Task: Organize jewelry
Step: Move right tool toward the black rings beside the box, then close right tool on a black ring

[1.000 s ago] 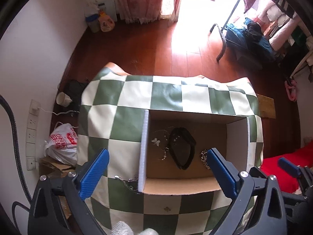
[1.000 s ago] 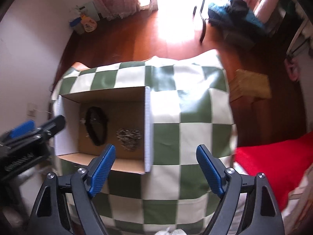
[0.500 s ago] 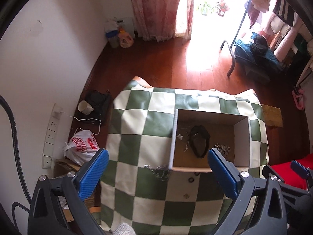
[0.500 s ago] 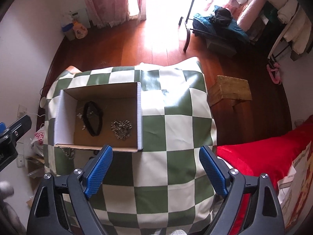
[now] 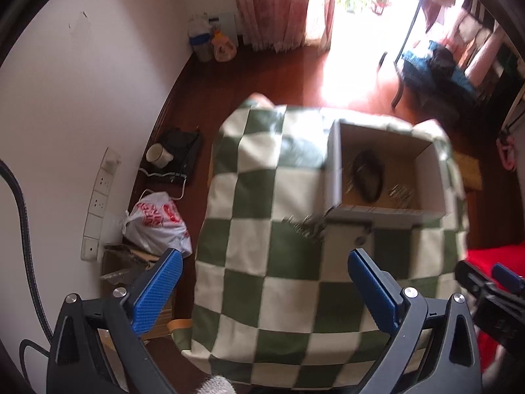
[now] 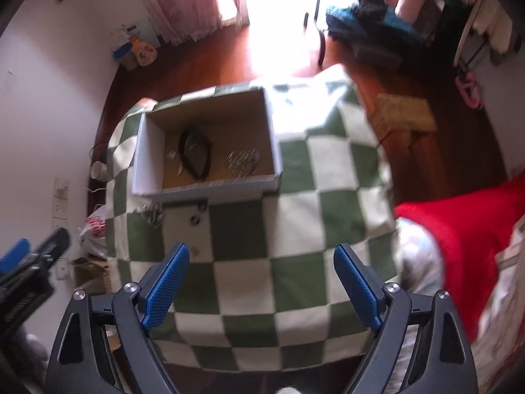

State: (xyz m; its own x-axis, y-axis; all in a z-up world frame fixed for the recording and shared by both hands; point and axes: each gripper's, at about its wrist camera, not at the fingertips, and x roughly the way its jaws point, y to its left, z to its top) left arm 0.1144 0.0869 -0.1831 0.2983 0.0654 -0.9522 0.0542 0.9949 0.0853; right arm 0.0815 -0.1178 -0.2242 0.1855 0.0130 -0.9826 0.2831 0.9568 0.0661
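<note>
Though blurred, silvery chain [image 6: 243, 161] boxed.

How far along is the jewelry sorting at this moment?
Partly done: a black band and a silver chain pile lie in the cardboard box. Both grippers, left and right, are open and empty. Left: a chain and small pieces on the checkered cloth.

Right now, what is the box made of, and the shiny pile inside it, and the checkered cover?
The box looks like cardboard: brown matte inside, white outer walls, thin flat sides. The shiny pile is probably metal chain, silvery and glinting, though it is blurred. The checkered cover looks like soft cloth or vinyl, since it drapes over the table's edges; which one is unclear.
</note>
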